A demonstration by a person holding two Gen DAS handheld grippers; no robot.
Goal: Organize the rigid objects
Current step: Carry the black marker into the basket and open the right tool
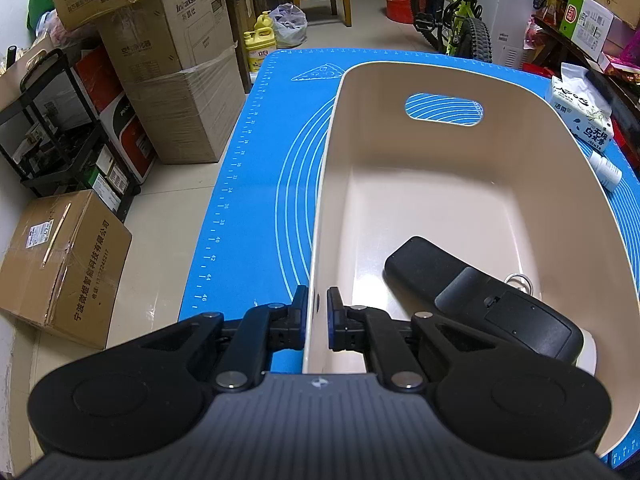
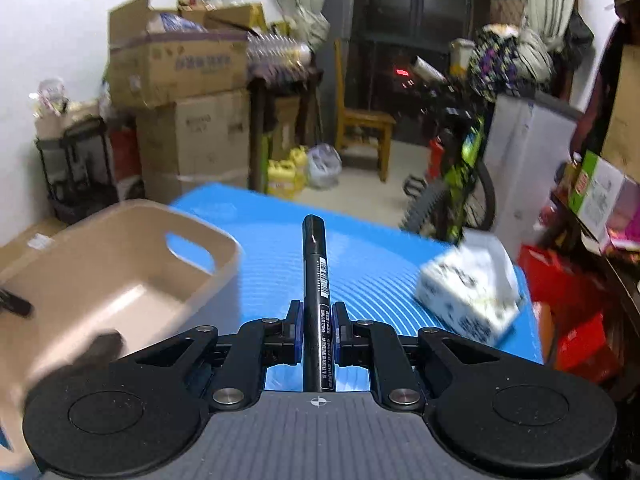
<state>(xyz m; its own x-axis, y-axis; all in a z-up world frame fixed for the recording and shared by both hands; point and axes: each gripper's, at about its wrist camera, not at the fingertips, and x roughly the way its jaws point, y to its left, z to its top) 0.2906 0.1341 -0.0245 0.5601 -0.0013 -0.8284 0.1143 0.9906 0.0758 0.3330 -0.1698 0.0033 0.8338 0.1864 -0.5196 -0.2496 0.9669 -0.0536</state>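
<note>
left gripper (image 1: 317,322): jaws clamped on the near left wall of the beige bin (image 1: 500,184), one pad each side of it
right gripper (image 2: 317,330): jaws closed on a black marker (image 2: 316,280), which sticks straight out past the tips, above the blue mat (image 2: 360,256)
bin: sits on the mat on the bench, handle slot in the far wall
inside the bin: a black remote (image 1: 480,300), lying flat near the front
right of the bin: tissue pack (image 1: 582,114) and a little white bottle (image 1: 606,170) on the mat
background: cardboard boxes (image 1: 168,64), green bike (image 1: 460,12)
</note>
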